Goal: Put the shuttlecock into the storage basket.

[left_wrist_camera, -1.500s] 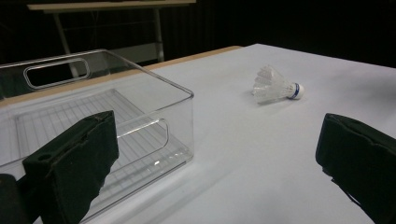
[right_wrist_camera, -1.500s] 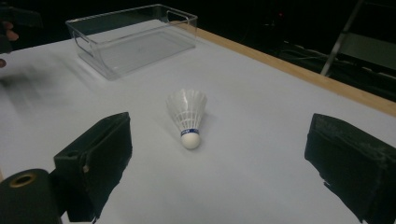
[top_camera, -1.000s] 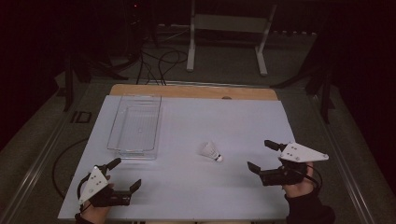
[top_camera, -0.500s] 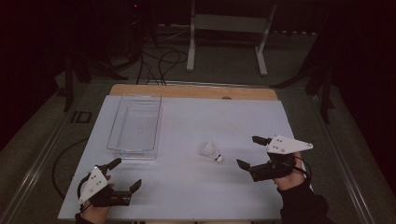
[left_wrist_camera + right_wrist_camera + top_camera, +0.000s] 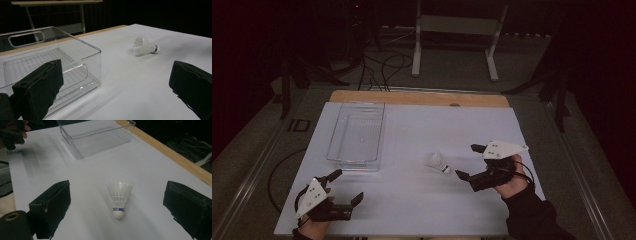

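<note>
A white feathered shuttlecock [image 5: 436, 162] with a blue band around its white cork tip lies on its side on the white surface [image 5: 422, 200], cork end toward the near right, untouched and alone.

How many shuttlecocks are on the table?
1. The shuttlecock lies on its side on the white table, just ahead of the open right gripper.

Our left tongs [image 5: 346, 187] and right tongs [image 5: 469, 161] are both black with chunky matte jaws and a pale three-cornered plate on top. We've got a dark sleeve [image 5: 532, 215] on the right arm, thin black cable looping off each.
</note>
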The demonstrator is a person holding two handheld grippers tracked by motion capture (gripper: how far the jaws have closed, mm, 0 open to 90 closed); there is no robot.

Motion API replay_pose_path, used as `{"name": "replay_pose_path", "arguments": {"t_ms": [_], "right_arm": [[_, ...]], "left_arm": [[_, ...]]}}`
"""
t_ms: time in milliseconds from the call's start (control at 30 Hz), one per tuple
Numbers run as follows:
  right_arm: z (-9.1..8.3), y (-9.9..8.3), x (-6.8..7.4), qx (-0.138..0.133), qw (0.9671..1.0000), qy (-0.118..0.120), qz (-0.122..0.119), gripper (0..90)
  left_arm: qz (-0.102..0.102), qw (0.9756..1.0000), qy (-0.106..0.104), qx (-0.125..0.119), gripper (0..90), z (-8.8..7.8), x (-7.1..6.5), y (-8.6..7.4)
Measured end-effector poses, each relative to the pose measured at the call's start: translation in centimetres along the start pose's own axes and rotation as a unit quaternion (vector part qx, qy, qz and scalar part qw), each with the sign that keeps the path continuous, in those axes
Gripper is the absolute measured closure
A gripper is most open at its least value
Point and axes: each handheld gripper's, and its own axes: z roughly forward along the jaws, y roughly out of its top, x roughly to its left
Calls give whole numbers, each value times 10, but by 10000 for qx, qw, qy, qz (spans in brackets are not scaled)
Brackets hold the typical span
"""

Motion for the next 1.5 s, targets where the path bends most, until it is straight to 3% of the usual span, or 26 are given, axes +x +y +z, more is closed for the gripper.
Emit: {"name": "replay_pose_path", "arguments": {"t_ms": [300, 600, 700, 833, 1067, 1500], "right_arm": [[15, 3, -2, 238, 9997, 114, -1, 75], [37, 0, -4, 756, 9971, 87, -54, 76], [39, 0, -4, 808, 9966, 139, -32, 76], [51, -3, -7, 1044, 9942, 270, 61, 77], [64, -7, -9, 1368, 9901, 298, 135, 78], [85, -12, -10, 2093, 9771, 274, 272, 80]], "left_arm": [[-14, 10000, -14, 5, 0, 0, 0, 0], [2, 10000, -19, 19, 1, 1, 0, 0], [-3, 10000, -22, 13, 1, 1, 0, 0], [4, 10000, -19, 12, 1, 0, 0, 0], [-4, 10000, -30, 14, 0, 1, 0, 0], [-21, 10000, -49, 3, 0, 1, 0, 0]]}}
